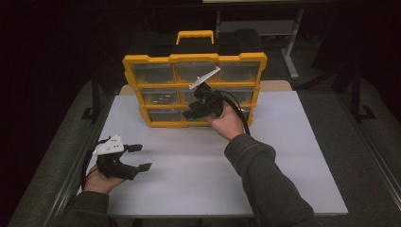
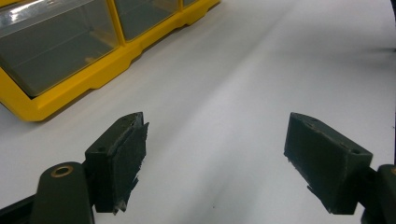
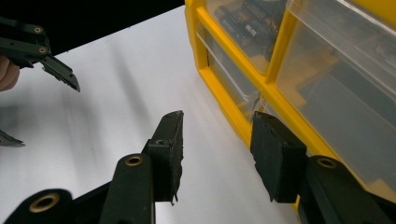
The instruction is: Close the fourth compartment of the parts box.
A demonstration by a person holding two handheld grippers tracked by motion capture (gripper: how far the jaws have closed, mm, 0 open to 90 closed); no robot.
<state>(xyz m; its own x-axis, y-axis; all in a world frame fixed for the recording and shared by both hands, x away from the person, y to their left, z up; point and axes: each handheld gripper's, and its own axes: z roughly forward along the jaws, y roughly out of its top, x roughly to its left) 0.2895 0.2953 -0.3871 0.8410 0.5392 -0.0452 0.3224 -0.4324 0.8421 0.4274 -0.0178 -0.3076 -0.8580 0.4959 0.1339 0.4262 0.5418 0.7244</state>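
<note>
Yellow drawer organiser [image 1: 195,90] upright at the worktop's [image 1: 189,161] far edge, clear drawers facing the person.
Right gripper [image 1: 196,112] fingers [image 3: 278,158] part-open, empty, beside its bottom row; left gripper [image 1: 139,157] spread wide, empty, well apart.

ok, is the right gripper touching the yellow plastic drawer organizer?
Cannot tell. In the right gripper view the right gripper stands open at the yellow plastic drawer organizer; one jaw overlaps its frame, with no plain gap or contact.
</note>
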